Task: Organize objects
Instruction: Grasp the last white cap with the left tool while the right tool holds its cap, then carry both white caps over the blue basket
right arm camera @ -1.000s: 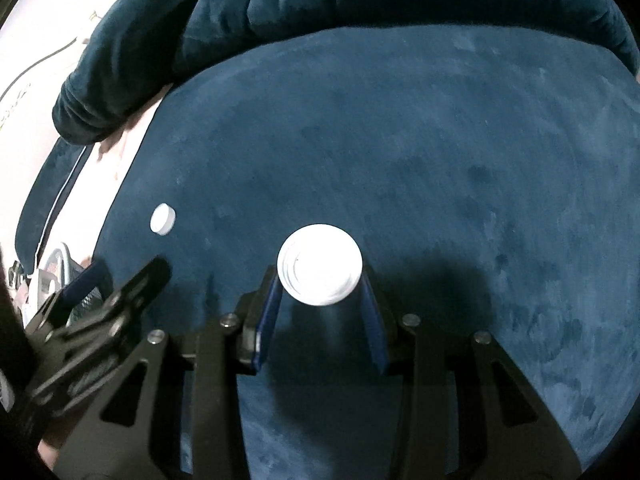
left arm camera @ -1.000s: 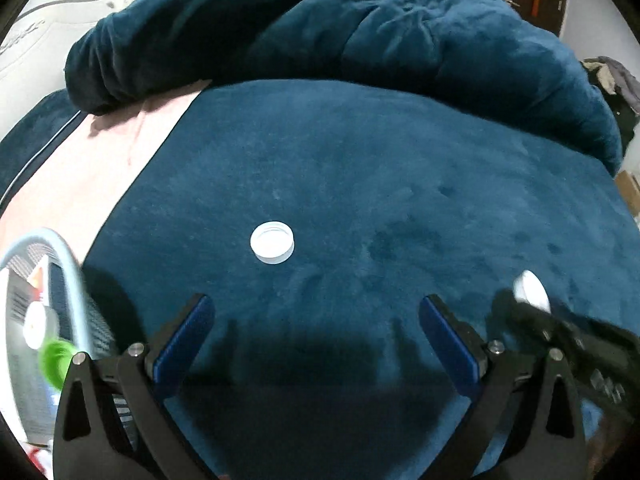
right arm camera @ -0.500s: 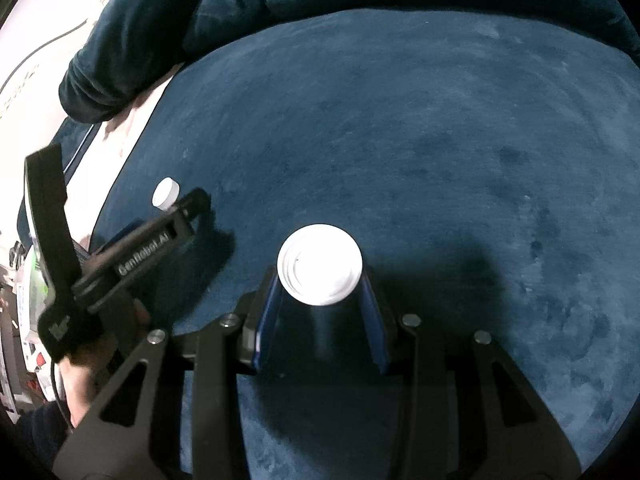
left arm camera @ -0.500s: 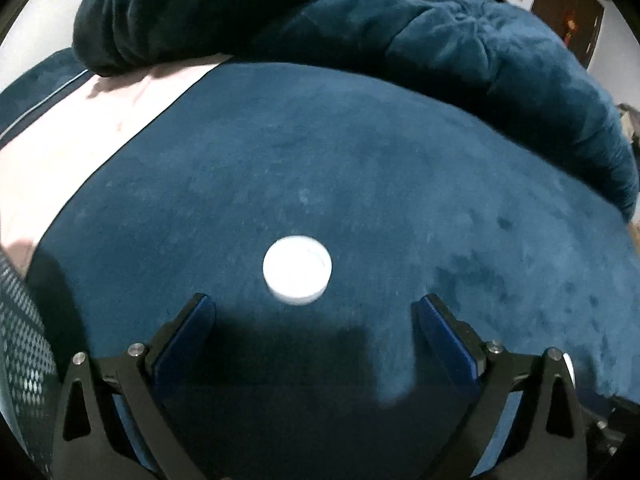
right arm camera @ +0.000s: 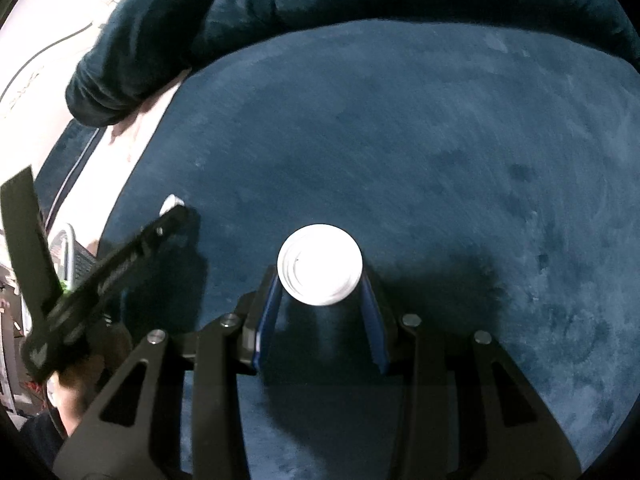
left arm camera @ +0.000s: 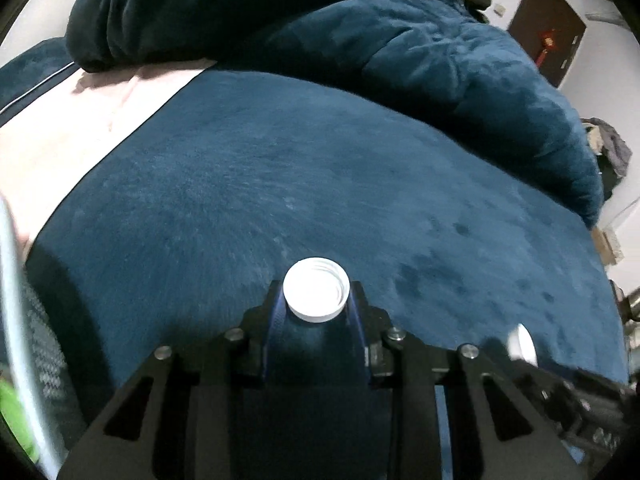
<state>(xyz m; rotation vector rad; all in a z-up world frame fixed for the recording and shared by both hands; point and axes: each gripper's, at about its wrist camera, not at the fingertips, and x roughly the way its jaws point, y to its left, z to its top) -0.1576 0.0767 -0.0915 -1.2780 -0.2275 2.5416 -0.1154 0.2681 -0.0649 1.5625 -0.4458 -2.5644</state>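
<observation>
My left gripper (left arm camera: 316, 300) is shut on a small white bottle cap (left arm camera: 316, 294), open side up, on the dark blue blanket (left arm camera: 320, 184). My right gripper (right arm camera: 320, 276) is shut on a larger white cap (right arm camera: 320, 270), held just above the blanket. In the right wrist view the left gripper (right arm camera: 176, 216) shows at the left, with its small cap (right arm camera: 170, 202) peeking past the fingertip. In the left wrist view the right gripper's cap (left arm camera: 524, 346) shows at the lower right.
A bunched dark blue duvet (left arm camera: 360, 40) lies along the back. A pink sheet (left arm camera: 60, 132) borders the blanket on the left. A mesh basket (left arm camera: 24, 328) with a pale rim sits at the left edge, something green (left arm camera: 16, 412) in it.
My left gripper moved forward to the small cap and closed on it; it was open half a second ago. My right gripper kept holding its cap, nearly still.
</observation>
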